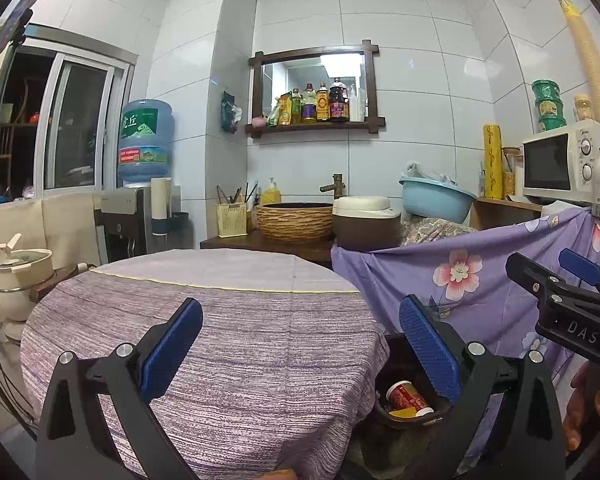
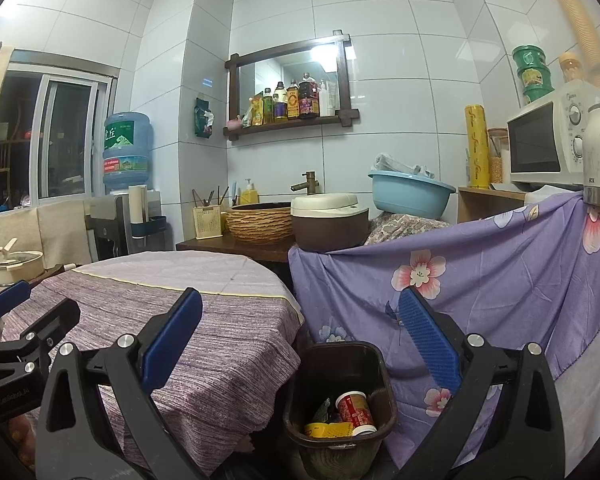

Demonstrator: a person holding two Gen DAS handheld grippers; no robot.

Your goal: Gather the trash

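Observation:
A dark brown trash bin [image 2: 340, 364] stands on the floor between the round table and the flowered purple cloth. In it lie a red and white paper cup [image 2: 355, 408] and a yellow wrapper [image 2: 328, 430]. The left wrist view shows the same bin [image 1: 396, 348], partly hidden behind a finger, with the cup [image 1: 408, 398] inside. My left gripper [image 1: 300, 350] hovers open over the table's near right part, nothing between its blue pads. My right gripper [image 2: 300, 344] is open too, above and just behind the bin. Each gripper shows at the edge of the other's view.
The round table [image 1: 236, 320] wears a striped purple cloth. A flowered purple sheet [image 2: 480, 280] drapes the counter on the right. Behind stand a rice cooker [image 2: 330, 220], a woven basin [image 2: 260, 222], a blue basin [image 2: 410, 194], a microwave [image 2: 548, 144] and a water dispenser [image 2: 126, 148].

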